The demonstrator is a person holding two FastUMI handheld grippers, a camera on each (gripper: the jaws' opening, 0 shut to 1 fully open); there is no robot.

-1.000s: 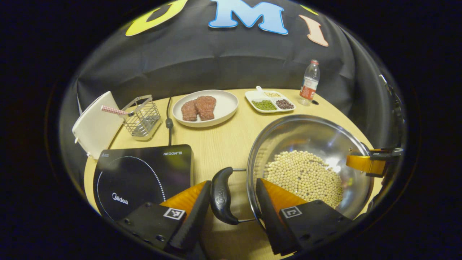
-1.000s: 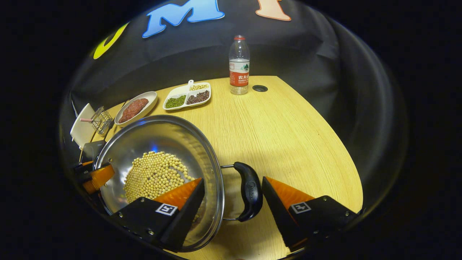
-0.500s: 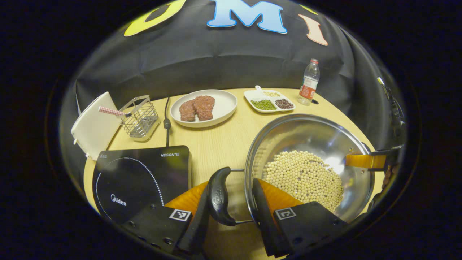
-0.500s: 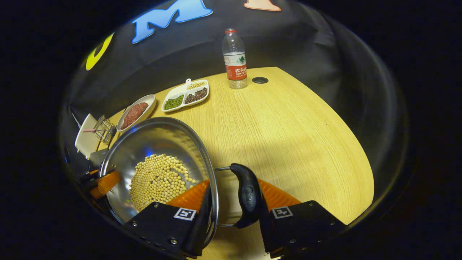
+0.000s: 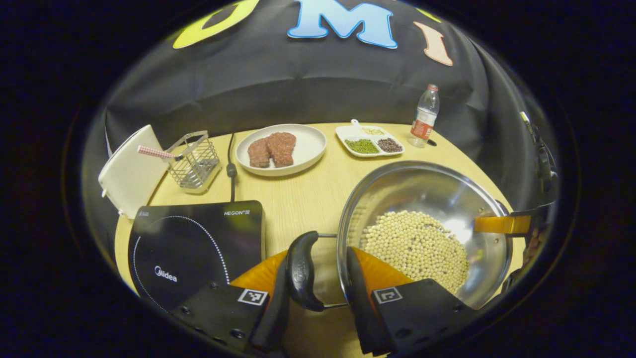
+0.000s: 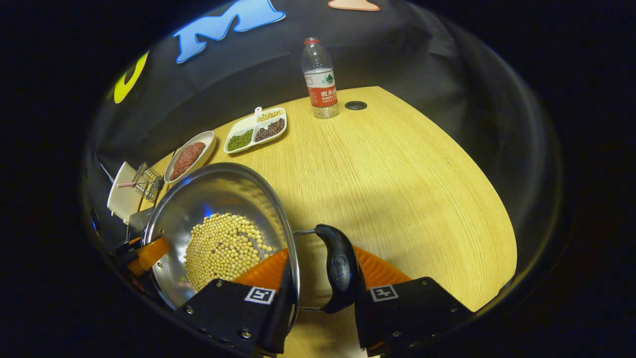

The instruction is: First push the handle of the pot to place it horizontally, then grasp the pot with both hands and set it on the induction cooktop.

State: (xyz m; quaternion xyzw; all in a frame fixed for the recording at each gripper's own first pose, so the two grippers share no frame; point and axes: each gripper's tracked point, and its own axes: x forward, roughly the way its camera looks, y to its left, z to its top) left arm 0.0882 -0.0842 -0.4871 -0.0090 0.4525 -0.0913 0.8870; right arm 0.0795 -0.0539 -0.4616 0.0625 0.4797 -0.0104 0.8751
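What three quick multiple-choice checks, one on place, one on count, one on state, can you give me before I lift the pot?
1. The induction cooktop lies on which side of the pot in the left gripper view? A left B right C behind
2. The divided dish has how many compartments? A two B three C five
3. The left gripper is: A open, clear of the pot B shut on the pot's handle and rim C holding the bottle

A: the cooktop is left of the pot.
B: three fillings show.
B: both fingers press there.

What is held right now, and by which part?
The pot: left gripper shut across one handle and the rim, right gripper likewise on the other handle.
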